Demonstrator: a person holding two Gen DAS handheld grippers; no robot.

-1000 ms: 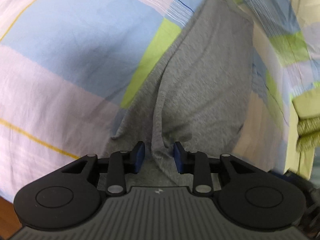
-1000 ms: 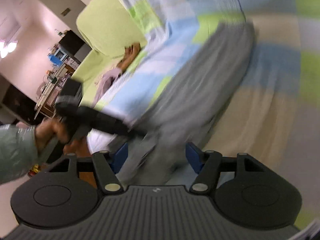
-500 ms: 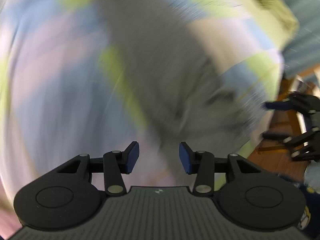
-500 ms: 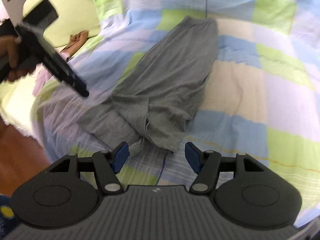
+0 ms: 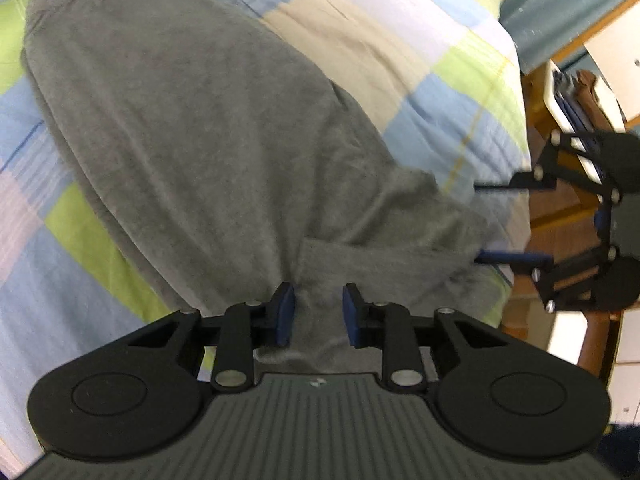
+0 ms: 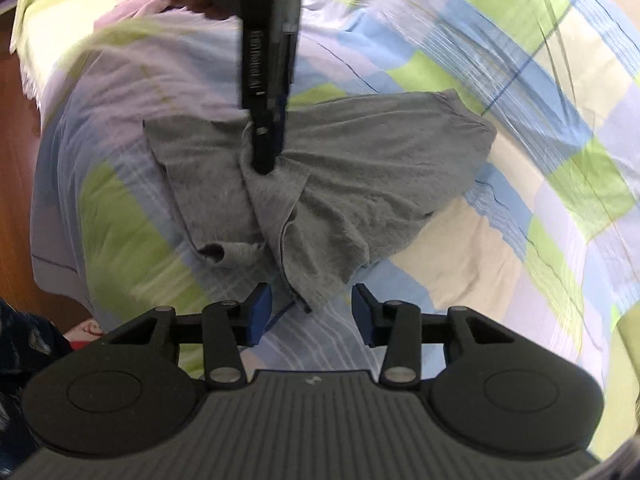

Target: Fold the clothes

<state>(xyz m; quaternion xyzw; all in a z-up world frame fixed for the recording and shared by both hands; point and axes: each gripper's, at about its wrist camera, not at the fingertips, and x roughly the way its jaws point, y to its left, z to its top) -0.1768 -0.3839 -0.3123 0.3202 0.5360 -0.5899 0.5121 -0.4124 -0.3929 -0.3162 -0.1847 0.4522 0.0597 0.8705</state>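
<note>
A grey garment (image 5: pixel 208 128) lies on a checked bedsheet (image 5: pixel 420 60), one end bunched and folded over. My left gripper (image 5: pixel 317 314) is open, its blue pads on either side of a grey fold at the garment's near edge. In the right wrist view the left gripper (image 6: pixel 266 160) presses down on the middle of the garment (image 6: pixel 360 168). My right gripper (image 6: pixel 307 312) is open and empty, just before the garment's near corner. It also shows at the right in the left wrist view (image 5: pixel 516 222), open at the garment's edge.
The bed's edge drops to a wooden floor (image 6: pixel 16 152) on the left. A lime green pillow or blanket (image 6: pixel 60 4) lies at the bed's far end. Wooden furniture (image 5: pixel 568 208) stands beside the bed on the right.
The left gripper let go of the grey fold, swung round, and now sits over the garment's bunched middle. The right gripper has come closer to the garment's near corner.
</note>
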